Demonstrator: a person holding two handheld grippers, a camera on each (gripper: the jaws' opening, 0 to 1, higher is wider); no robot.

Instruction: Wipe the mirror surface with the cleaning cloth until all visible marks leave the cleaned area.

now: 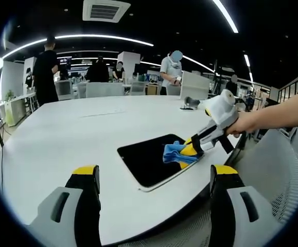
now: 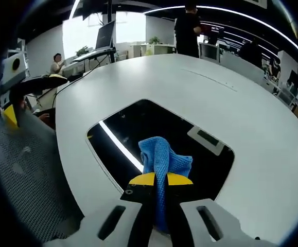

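A dark rectangular mirror (image 1: 149,157) lies flat on the white table near its front edge. In the right gripper view the mirror (image 2: 138,128) reflects ceiling lights. My right gripper (image 2: 160,180) is shut on a blue cleaning cloth (image 2: 163,157), which rests on the mirror. In the left gripper view the right gripper (image 1: 190,150) comes in from the right, held by a hand, pressing the blue cloth (image 1: 175,153) onto the mirror's right part. My left gripper (image 1: 154,175) stands open, short of the mirror, with nothing between its fingers.
The large white round table (image 1: 76,134) stretches far back. Several people stand beyond it among desks and monitors. A small dark object (image 1: 188,107) lies at the table's far side. A mesh chair (image 2: 25,170) stands by the table edge.
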